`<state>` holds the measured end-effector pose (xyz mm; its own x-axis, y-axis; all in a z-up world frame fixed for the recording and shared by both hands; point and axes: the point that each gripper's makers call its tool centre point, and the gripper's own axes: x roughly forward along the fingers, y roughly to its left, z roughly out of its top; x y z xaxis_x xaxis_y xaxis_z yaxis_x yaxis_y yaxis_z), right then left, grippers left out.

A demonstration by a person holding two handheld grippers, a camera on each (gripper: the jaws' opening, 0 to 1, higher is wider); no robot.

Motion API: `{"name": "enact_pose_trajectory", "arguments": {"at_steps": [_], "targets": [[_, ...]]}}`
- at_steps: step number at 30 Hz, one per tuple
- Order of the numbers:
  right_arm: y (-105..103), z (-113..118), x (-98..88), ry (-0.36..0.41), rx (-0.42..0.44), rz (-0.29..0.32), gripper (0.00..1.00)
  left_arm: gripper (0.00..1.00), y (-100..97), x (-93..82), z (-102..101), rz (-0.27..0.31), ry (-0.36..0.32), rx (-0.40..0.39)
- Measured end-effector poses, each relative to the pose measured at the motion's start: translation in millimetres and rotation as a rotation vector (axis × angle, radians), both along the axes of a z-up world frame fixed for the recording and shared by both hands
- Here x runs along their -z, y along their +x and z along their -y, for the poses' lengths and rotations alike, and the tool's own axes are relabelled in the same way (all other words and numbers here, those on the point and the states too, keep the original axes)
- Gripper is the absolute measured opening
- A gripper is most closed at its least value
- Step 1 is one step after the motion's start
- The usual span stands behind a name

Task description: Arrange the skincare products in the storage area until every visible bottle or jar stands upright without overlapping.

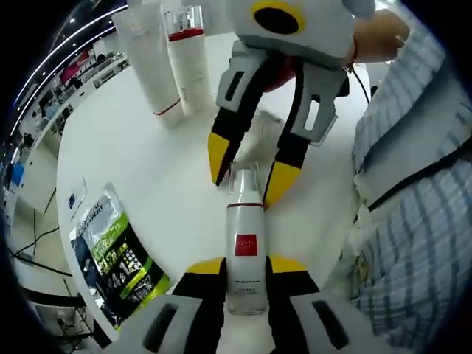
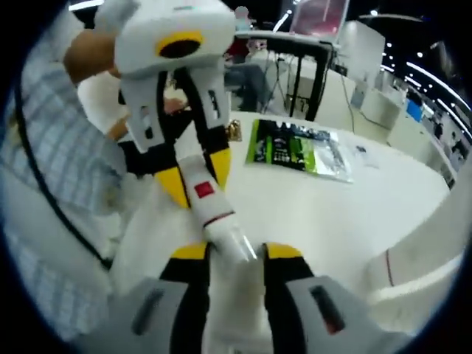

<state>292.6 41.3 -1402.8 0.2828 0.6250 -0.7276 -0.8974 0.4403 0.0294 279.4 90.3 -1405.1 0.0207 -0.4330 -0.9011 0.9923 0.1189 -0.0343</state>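
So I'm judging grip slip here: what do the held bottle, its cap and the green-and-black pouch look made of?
The bottle looks like glossy white opaque plastic or coated glass; its smooth sheen leaves that open. Its cap looks like clear hard plastic, see-through with bright highlights. The pouch looks like shiny printed film, flat with crinkled reflections. Both the left gripper and right gripper close on the bottle.

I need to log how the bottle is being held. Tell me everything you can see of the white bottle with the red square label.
The white bottle is slim and cylindrical, with a small red square label, a thin red band below a clear cap and fine print that is too small to read. It lies roughly level above the round white table, held at both ends: the left gripper clamps its base end and the right gripper closes on its clear cap.
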Motion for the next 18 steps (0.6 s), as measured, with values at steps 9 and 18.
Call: {"name": "enact_pose_trajectory", "arguments": {"at_steps": [9,18], "targets": [[-1.0,0.6,1.0,-0.007,-0.009,0.019,0.25,0.21,1.7,0.4,2.5,-0.013,0.070,0.023],[-5.2,-0.4,-1.4,0.006,-0.007,0.026,0.24,0.22,1.8,1.1,3.9,-0.032,0.206,0.035]]}}
